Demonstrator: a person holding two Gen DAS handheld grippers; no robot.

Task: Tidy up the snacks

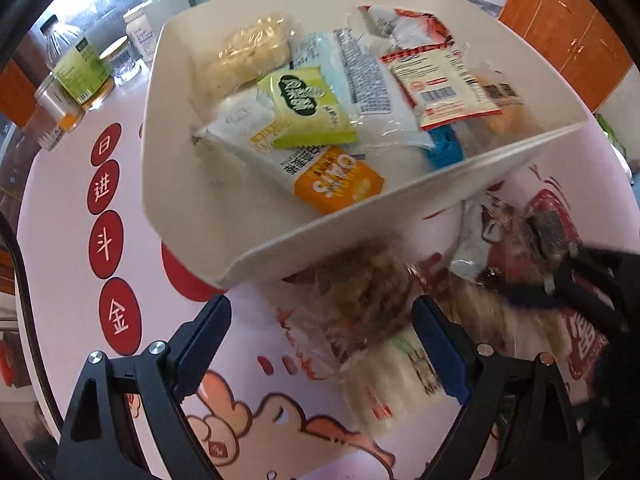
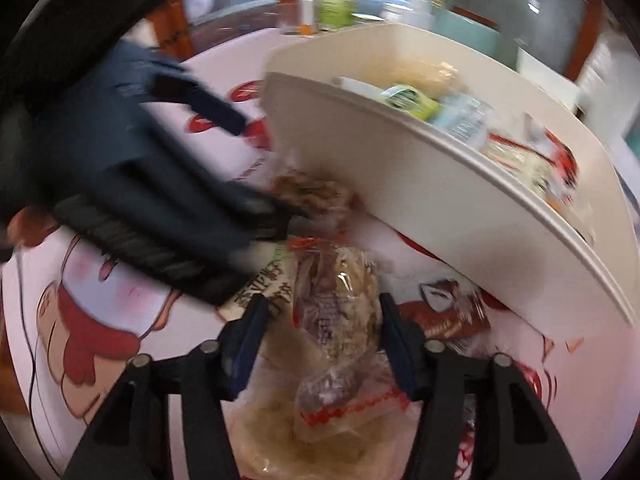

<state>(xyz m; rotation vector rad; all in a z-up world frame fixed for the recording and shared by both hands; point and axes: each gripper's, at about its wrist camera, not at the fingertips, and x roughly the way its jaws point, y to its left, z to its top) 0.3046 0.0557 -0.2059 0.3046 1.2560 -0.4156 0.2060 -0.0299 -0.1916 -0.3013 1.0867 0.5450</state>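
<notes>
A white bin (image 1: 400, 196) holds several snack packets, among them a green one (image 1: 308, 108) and an orange oat one (image 1: 336, 184). In front of it a clear-wrapped brown snack (image 1: 360, 296) lies on the table between the fingers of my open left gripper (image 1: 320, 344). My right gripper (image 1: 560, 276) comes in from the right over loose packets. In the right wrist view my right gripper (image 2: 322, 340) is open, its fingers on either side of a clear-wrapped brown snack (image 2: 336, 300). The bin (image 2: 440, 208) stands just beyond. The left gripper (image 2: 160, 184) is blurred at left.
Bottles and jars (image 1: 76, 72) stand at the table's far left. More wrapped snacks (image 1: 400, 376) lie on the printed tablecloth near my grippers. Wooden cabinets (image 1: 568, 28) are at the back right.
</notes>
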